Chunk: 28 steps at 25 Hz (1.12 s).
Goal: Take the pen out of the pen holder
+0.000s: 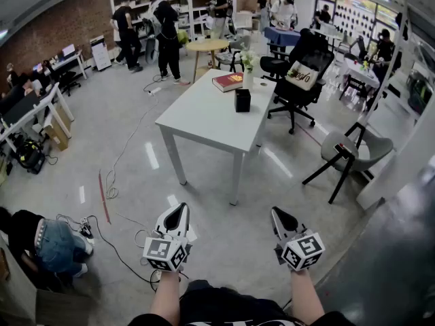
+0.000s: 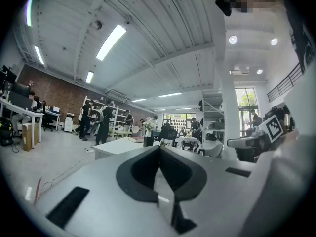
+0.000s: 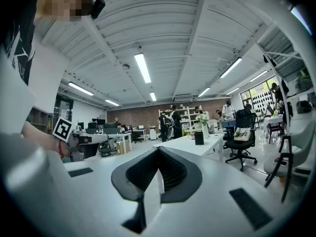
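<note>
A black pen holder (image 1: 242, 100) stands toward the far end of a white table (image 1: 204, 117), beside a red book (image 1: 228, 81) and a small vase of flowers (image 1: 248, 62). No pen can be made out in it at this distance. My left gripper (image 1: 179, 210) and right gripper (image 1: 279, 213) are held low and level, well short of the table, both shut and empty. In the left gripper view the jaws (image 2: 159, 147) meet, and the pen holder (image 2: 148, 141) is tiny and far off. The right gripper (image 3: 158, 150) is likewise shut, with the pen holder (image 3: 199, 138) ahead to its right.
A black office chair (image 1: 299, 80) stands right of the table and a grey chair (image 1: 350, 151) nearer on the right. Cables (image 1: 109, 182) trail over the floor on the left, where a person (image 1: 47, 243) crouches. Several people stand by the shelves behind a round wooden table (image 1: 207, 45).
</note>
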### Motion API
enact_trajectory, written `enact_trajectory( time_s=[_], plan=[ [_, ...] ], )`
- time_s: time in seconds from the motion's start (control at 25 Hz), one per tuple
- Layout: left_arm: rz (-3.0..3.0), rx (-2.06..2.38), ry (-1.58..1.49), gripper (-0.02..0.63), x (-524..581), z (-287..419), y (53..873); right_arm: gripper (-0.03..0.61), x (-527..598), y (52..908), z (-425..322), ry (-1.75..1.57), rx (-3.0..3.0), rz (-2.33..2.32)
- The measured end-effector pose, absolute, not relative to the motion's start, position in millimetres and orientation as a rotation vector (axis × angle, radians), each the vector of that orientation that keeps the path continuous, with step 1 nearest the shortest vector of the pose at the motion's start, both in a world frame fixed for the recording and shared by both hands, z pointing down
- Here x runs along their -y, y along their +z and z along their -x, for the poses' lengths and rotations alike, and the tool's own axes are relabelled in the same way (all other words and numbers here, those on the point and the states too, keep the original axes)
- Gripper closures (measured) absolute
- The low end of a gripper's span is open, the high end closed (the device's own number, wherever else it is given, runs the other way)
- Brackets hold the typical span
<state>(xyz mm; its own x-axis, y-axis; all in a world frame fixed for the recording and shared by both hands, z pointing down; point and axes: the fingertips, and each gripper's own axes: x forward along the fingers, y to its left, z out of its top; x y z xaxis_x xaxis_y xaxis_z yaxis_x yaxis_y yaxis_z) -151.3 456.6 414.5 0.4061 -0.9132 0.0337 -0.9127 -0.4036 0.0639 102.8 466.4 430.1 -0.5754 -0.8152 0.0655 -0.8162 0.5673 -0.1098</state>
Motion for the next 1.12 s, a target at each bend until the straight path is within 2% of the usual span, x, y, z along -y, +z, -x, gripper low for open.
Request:
enact_trajectory(
  time_s=[0.64, 0.76, 0.92, 1.12],
  plan=[
    [-2.536, 1.604, -0.013, 0.626, -438, 138, 424, 0.569, -447, 444, -107, 0.290, 2.784, -1.441],
    [-2.537, 1.585, -0.051, 0.626, -414, 137, 426, 0.547, -426, 453, -111, 0.316, 2.773, -1.463],
    [-2.535, 1.582, -0.042, 0.626, -368, 137, 434, 0.480, -387, 459, -111, 0.327, 2.757, -1.467],
    [-2.563, 1.532, -0.021, 0.626, -308, 133, 442, 0.466, -330, 459, -107, 0.349, 2.755, -1.489]
  ],
)
